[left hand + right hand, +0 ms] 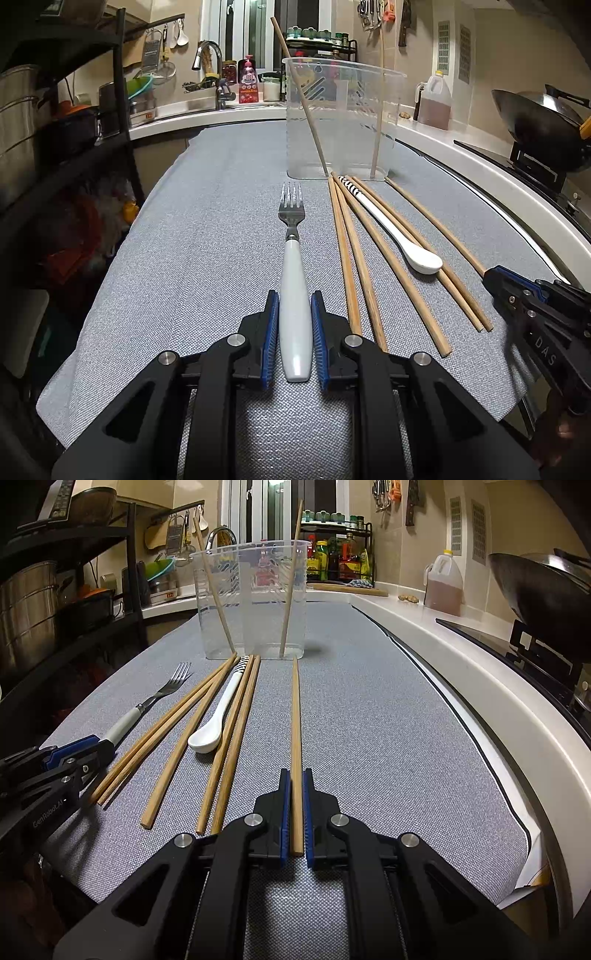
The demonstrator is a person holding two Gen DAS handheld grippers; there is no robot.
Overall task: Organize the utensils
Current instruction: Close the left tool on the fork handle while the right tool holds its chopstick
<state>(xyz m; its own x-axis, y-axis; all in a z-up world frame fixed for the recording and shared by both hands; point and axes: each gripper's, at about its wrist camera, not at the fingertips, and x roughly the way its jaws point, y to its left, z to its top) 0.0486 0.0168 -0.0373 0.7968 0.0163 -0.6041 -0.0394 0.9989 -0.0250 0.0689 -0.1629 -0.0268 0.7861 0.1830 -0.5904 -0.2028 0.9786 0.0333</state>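
A grey cloth (207,229) covers the table, and at its far end stands a clear plastic container (343,118) with two chopsticks leaning inside. In front of it five loose chopsticks (173,753) and a white spoon (218,720) lie side by side. The left gripper (294,306) is clamped on the white handle of a fork (293,280), and the right gripper (296,779) is pinched narrow on a single chopstick (296,716), apart from the rest.
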